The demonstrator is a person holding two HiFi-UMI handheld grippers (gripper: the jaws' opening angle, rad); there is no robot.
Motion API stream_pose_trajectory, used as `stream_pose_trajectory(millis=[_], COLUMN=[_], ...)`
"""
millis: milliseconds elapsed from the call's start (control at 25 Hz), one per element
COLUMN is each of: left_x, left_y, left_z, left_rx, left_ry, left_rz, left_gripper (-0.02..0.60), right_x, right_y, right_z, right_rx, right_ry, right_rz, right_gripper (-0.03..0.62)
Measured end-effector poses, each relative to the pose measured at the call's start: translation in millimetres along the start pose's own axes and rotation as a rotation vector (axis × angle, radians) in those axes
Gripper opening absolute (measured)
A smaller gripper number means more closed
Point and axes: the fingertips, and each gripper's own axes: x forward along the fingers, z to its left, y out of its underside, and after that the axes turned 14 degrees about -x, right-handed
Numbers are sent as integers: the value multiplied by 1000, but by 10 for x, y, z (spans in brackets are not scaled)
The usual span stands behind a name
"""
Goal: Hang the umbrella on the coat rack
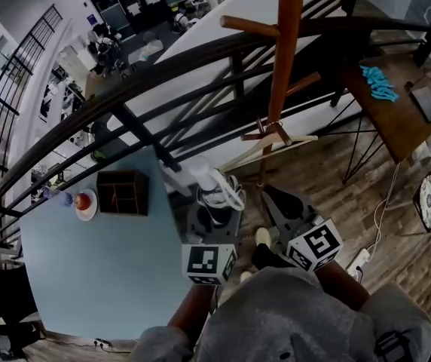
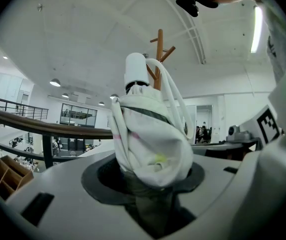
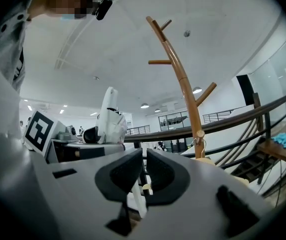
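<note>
Left gripper view gives me the clearest read: the left claw (image 2: 150,176) is clamped on the folded white umbrella (image 2: 150,134). Its jaws stand wide round the bunched fabric. The umbrella stands upright out of the jaws, its white handle (image 2: 135,70) at the top and a white loop strap (image 2: 173,91) hanging down the right side. Straight ahead of this claw, partly hidden behind the umbrella, I see the upper pegs of the wooden coat rack (image 2: 159,54). The umbrella is apart from the rack. Off to the claw's lower left sits a wooden box (image 2: 5,174), and a dark railing (image 2: 48,128) runs across behind it.

In the right gripper view, the right claw (image 3: 144,171) has its jaws drawn almost together, with only a thin slit between the pads. I see nothing pinched there, though the slit is too narrow and dark for me to be sure. The coat rack rises ahead and a little to the right of this claw, and the umbrella shows off to its left, gripped in the other claw.

From the head view, both claws sit side by side below the person's grey sleeves. The rack's pole stands beyond them, and a pale blue table (image 1: 102,270) lies to the left of the left claw.
</note>
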Motion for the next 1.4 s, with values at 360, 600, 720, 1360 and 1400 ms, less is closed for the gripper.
stream_pose_trajectory(millis=[360,600,720,1360,1400], left_x=[402,629,745,1544,1587], left_y=[9,101,159,563,602], left_z=[177,302,424,1005,1025], left_rx=[9,39,74,311,319], left_ry=[-40,-68,-85,-40,-34], left_rz=[41,63,76,208,224], left_gripper=[227,227,227,227,227], right_x=[137,137,132,-52,-68], right_y=[-12,61,100,237,238], right_z=[-419,-598,-648,-947,-968], right_rx=[-9,-1,0,2,2], right_ry=[15,10,1,12,21], right_rz=[2,15,16,0,0], right_gripper=[40,40,40,40,40])
